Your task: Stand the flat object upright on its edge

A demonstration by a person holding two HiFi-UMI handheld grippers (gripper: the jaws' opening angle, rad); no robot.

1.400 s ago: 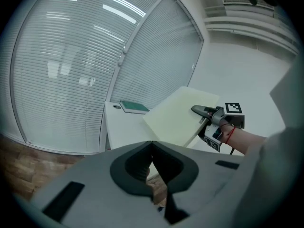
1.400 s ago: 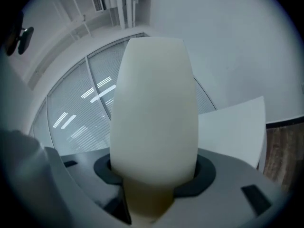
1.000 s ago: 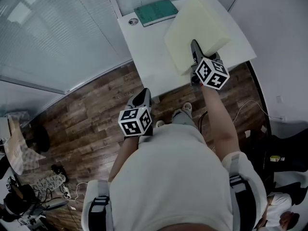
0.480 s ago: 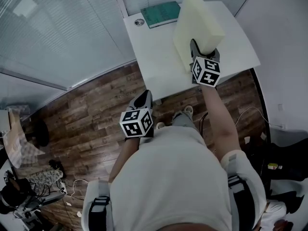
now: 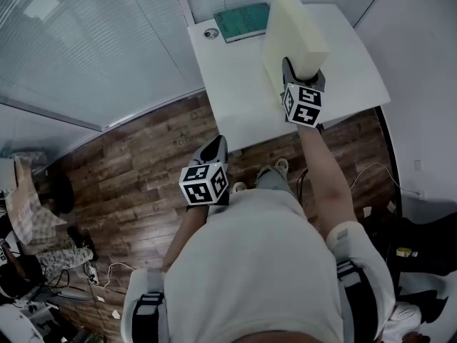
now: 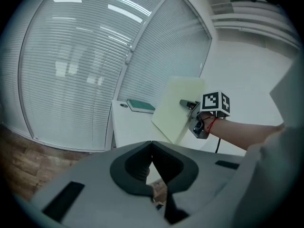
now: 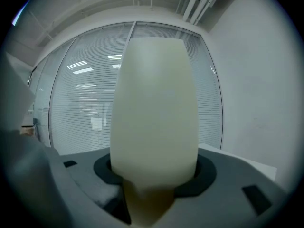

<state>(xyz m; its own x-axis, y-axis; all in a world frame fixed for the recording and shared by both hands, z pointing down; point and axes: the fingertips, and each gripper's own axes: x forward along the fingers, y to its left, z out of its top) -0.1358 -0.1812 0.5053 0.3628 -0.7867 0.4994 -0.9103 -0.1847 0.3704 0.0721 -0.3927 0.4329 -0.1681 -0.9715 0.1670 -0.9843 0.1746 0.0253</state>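
Observation:
A thick pale yellow foam slab stands nearly upright over the white table, and its broad face shows in the left gripper view. My right gripper is shut on its near edge. In the right gripper view the slab rises straight up from between the jaws and fills the middle. Whether its lower edge rests on the table is hidden. My left gripper hangs over the wooden floor short of the table, shut and holding nothing.
A green book and a small round object lie at the table's far left corner. Glass walls with blinds run along the left. The person's body fills the lower middle; cables and clutter sit on the floor at lower left.
The right gripper has rolled and turned the foam slab from a slanted, nearly flat lie to standing on edge. The left gripper has hardly moved.

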